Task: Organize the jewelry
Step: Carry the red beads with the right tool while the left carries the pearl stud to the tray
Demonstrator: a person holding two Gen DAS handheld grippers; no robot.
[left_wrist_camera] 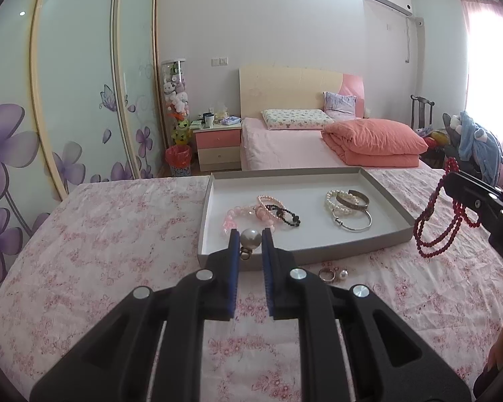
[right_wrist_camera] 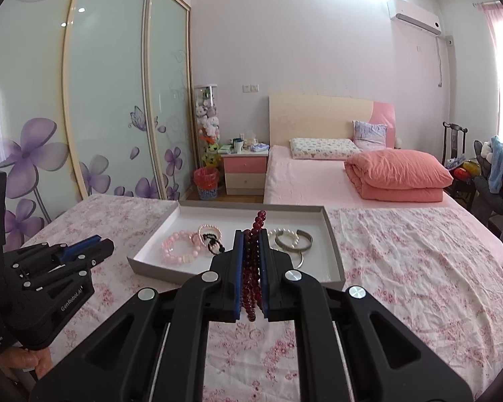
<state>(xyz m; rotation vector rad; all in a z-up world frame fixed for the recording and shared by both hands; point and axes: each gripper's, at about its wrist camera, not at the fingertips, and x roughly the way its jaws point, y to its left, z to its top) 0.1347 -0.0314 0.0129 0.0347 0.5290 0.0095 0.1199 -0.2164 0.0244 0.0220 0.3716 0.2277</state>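
Two hand-held grippers hover over a counter (left_wrist_camera: 117, 234) draped in pink floral cloth, both pointing toward a shallow grey tray (left_wrist_camera: 379, 184) with a white floor.

The left hand-held gripper (left_wrist_camera: 250, 238) is clenched on a large pearl pendant (left_wrist_camera: 250, 238), its blue pads pinching the pearl from either side, and a small metal clasp hangs below. The tray lies straight ahead of and just beyond its fingertips, its near wall directly under the pearl as this camera sees it. The tray's long axis runs across this gripper's pointing line, left to right.

The right hand-held gripper (right_wrist_camera: 251, 244) is clamped on a red bead strand (right_wrist_camera: 251, 268). The strand runs lengthwise between the pads, with a few beads poking up past the tips and loops dangling below. Seen from the left camera, this gripper (left_wrist_camera: 451, 181) sits to the right of the tray's right end, the red loops hanging clear of the cloth. The tray is ahead of it too, its near wall just past the fingertips.

Inside the tray are two clusters. Left of centre are pink bead bracelets (left_wrist_camera: 251, 214) with a black bead bracelet (left_wrist_camera: 281, 214) lying over them. Right of centre are a pearl bracelet (left_wrist_camera: 338, 204), a broad metal cuff (left_wrist_camera: 355, 199) and a thin silver bangle (left_wrist_camera: 352, 222).

On the cloth, just outside the tray's near wall and right of the left gripper's tips, lie a ring (left_wrist_camera: 326, 274) and a small pearl piece (left_wrist_camera: 342, 274).

Both held items look ready to go forward and down into the tray, and the left one appears nearer.
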